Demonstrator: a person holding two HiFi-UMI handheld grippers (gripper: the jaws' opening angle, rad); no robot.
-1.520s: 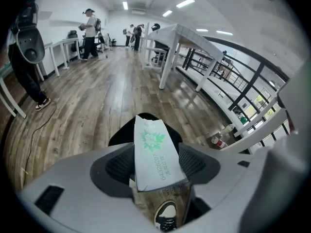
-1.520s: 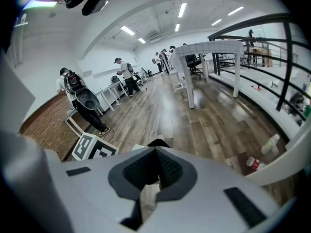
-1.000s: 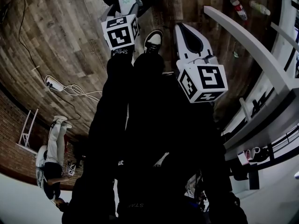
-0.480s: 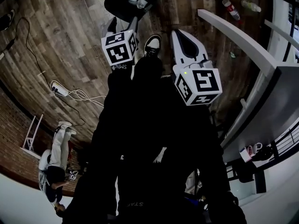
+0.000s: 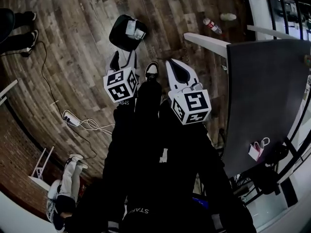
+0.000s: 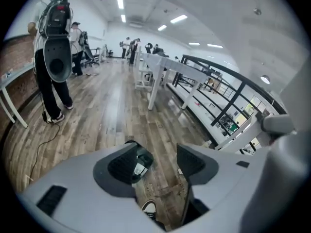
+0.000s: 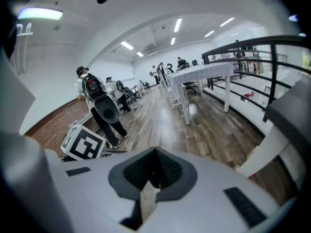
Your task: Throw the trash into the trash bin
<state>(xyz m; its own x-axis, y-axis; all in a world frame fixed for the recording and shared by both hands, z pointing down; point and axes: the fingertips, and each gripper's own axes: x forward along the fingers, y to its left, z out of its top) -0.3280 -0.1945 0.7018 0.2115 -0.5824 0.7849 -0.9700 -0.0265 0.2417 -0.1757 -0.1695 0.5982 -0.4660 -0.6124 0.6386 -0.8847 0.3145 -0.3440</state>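
The black trash bin (image 5: 127,32) stands on the wooden floor with pale pieces of trash in it. My left gripper (image 5: 124,59) hangs above and short of the bin, open. Its jaws have just been closing a little, and nothing is between them. In the left gripper view (image 6: 156,152) the bin (image 6: 141,161) shows far below, past the left jaw. My right gripper (image 5: 170,62) is shut beside my shoe (image 5: 152,70), its tips meeting (image 7: 155,152). A pale strip (image 7: 147,198) shows below them; I cannot tell what it is. Two bottles (image 5: 211,25) lie on the floor.
A grey table (image 5: 262,96) fills the right side, with a pink cup (image 5: 255,151) at its near edge. A power strip (image 5: 71,121) and cables lie on the floor at left. A person (image 5: 65,188) is at lower left; a person with a backpack (image 6: 53,57) stands nearby.
Both grippers have risen away from the bin. The bin, cut off at the top edge before, now shows whole and smaller below them. More of the grey table has come into view.
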